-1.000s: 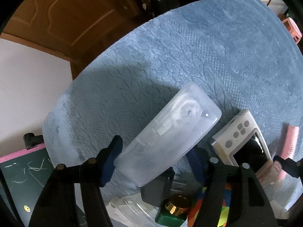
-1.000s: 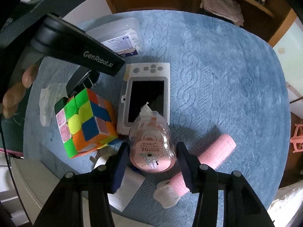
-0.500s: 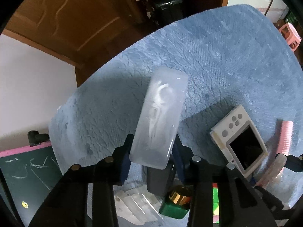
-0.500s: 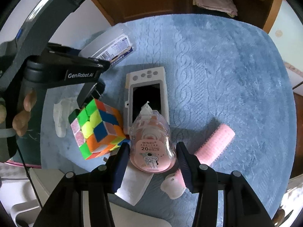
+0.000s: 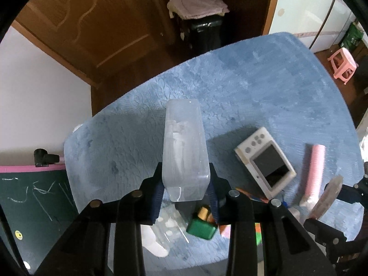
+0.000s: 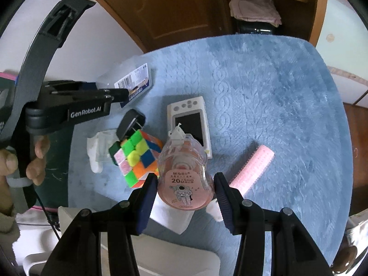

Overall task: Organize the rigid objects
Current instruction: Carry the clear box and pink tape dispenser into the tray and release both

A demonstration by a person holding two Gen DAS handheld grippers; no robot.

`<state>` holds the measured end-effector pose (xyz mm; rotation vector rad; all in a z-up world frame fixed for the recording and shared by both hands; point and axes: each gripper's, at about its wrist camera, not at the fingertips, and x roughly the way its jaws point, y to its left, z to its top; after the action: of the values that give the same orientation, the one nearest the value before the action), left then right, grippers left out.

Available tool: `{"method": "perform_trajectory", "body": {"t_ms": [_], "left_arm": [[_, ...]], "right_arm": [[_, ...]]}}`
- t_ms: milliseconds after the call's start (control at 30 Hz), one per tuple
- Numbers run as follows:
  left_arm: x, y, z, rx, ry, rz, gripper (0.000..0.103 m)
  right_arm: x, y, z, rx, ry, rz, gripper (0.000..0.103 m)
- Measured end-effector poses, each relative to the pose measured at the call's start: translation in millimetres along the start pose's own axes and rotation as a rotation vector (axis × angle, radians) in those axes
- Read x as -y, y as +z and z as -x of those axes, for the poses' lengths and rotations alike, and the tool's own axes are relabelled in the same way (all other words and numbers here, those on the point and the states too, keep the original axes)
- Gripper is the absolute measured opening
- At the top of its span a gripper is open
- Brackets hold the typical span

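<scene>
My left gripper (image 5: 185,189) is shut on a frosted translucent plastic case (image 5: 184,147), held above the blue mat (image 5: 253,96); its barcode label (image 6: 133,84) shows in the right wrist view. My right gripper (image 6: 185,188) is shut on a pink correction tape dispenser (image 6: 184,174), also lifted off the mat. Below lie a white handheld game console (image 6: 191,122), a colourful puzzle cube (image 6: 135,158), a pink hair roller (image 6: 253,168) and a black plug (image 6: 130,124). A small green box with a gold cap (image 5: 202,224) sits under the left gripper.
Clear plastic packaging (image 6: 96,149) lies left of the cube, white paper (image 6: 172,216) under the dispenser. A green chalkboard (image 5: 32,197) stands left of the mat. Wooden doors (image 5: 92,23), a shelf with folded cloth (image 5: 197,4) and a pink stool (image 5: 343,64) lie beyond.
The left jaws went from open around the slanted case to shut on it, turning it lengthwise and lifting it. The right gripper rose with the dispenser; the mat looks farther away in both views.
</scene>
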<state>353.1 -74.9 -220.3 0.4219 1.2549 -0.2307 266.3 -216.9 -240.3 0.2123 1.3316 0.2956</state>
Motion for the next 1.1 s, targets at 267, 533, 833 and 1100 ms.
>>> {"method": "perform_trajectory", "body": {"t_ms": [267, 533, 833, 1100], "left_arm": [[1, -26, 62, 0.1, -0.08, 0.018, 0.036], [-9, -84, 155, 0.224, -0.178, 0.052, 0.036], [4, -169, 210, 0.26, -0.302, 0.032, 0.036], [30, -228, 186, 0.176, -0.331, 0.012, 0.037]], "right_arm": [[-19, -6, 41, 0.071, 0.02, 0.021, 0.051], [-51, -31, 101, 0.159, 0.034, 0.071, 0.051], [-88, -91, 152, 0.188, 0.017, 0.136, 0.051], [-98, -143, 140, 0.119, -0.016, 0.12, 0.051]]}}
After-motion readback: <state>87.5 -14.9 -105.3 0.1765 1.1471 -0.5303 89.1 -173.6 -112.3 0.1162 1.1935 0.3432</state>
